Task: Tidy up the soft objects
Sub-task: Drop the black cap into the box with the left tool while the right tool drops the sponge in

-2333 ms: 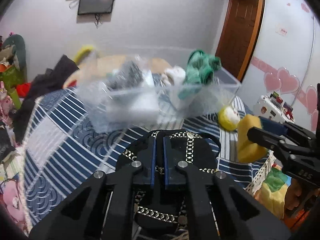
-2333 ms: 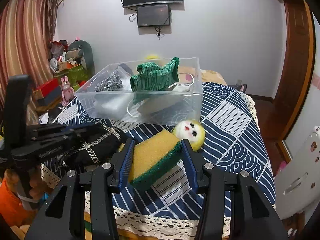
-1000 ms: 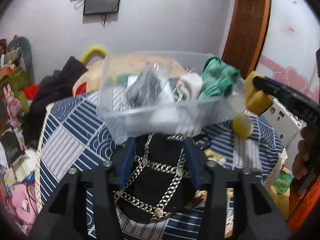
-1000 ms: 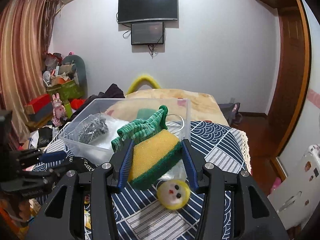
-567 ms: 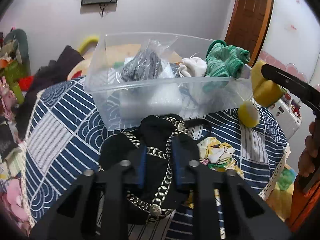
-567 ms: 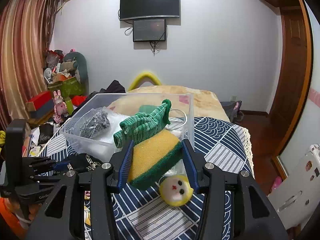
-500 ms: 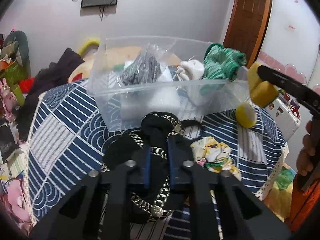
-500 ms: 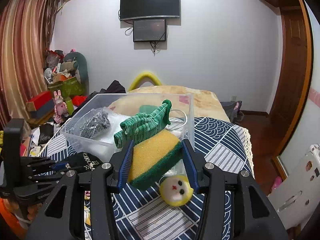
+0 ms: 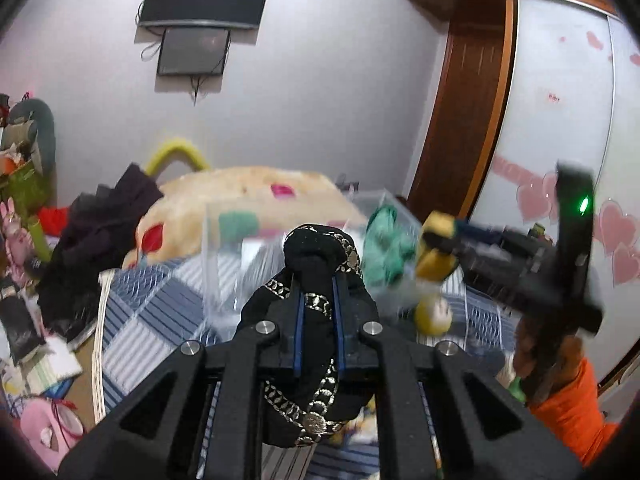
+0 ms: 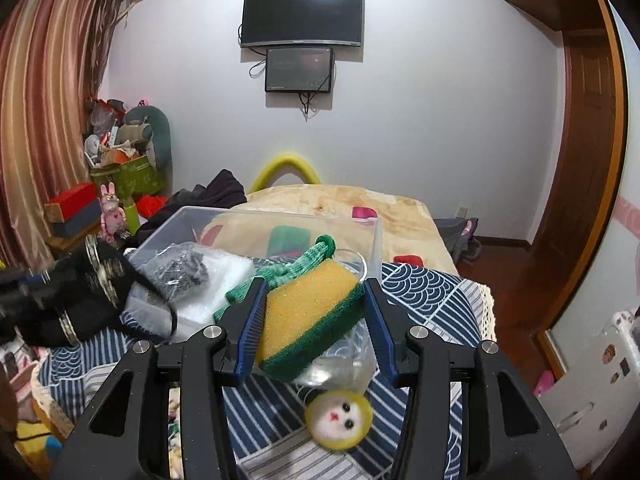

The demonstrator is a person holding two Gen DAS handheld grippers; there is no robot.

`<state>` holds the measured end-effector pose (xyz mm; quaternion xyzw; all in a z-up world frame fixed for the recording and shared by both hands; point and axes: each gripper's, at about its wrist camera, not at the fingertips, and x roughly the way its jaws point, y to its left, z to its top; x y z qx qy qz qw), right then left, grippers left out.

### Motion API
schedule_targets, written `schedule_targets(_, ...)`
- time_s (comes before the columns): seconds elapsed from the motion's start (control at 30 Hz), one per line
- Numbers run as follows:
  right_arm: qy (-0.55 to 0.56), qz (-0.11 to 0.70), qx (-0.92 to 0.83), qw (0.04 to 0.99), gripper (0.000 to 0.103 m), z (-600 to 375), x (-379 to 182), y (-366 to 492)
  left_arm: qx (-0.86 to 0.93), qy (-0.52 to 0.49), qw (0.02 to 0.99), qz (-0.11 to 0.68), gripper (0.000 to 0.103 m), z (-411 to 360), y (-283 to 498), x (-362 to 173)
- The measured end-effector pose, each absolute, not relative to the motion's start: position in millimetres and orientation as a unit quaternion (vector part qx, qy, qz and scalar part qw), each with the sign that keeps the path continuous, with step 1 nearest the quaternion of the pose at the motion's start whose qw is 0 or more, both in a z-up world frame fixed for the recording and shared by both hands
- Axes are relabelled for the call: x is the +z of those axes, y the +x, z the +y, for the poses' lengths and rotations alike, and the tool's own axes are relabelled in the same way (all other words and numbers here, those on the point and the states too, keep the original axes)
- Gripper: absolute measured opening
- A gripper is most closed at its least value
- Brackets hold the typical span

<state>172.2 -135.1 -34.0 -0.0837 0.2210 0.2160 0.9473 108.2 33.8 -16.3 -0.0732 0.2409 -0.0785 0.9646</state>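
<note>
The left gripper (image 9: 316, 280) is clenched on the black bag (image 9: 318, 256) and has hoisted it clear off the blanket (image 10: 432, 292) where it lay a moment ago; it now hangs up at the clear bin's (image 10: 378, 240) near wall. The right gripper (image 10: 316, 320) stays clamped on the sponge (image 10: 310, 316), poised over the bin beside the green glove (image 10: 312, 258). Both look ready to drop in. The yellow doll (image 10: 340, 420) waits on the blanket.

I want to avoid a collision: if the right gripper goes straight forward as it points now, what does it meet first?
Probably the green knitted glove draped over the clear plastic bin just beyond the sponge that the right gripper holds; depth is unclear.
</note>
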Motion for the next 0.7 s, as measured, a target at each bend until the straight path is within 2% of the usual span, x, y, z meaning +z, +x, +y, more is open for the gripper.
schedule_targets(0.2,-0.082,0.232,0.222,0.943,0.044,-130,-39,187,-0.079,-0.063,0.967,0.234,0.011,21,150,-10)
schedule_targets(0.47,-0.092,0.242,0.231,0.938,0.045,-123,-49,194,-0.073,-0.047,0.954,0.288,0.012,5,208,-49)
schedule_targets(0.63,-0.094,0.252,0.24,0.933,0.045,-120,-55,198,-0.068,-0.037,0.948,0.31,0.015,-2,217,-66)
schedule_targets(0.7,-0.099,0.254,0.241,0.932,0.045,-117,-56,199,-0.07,-0.042,0.948,0.309,0.02,0,216,-66)
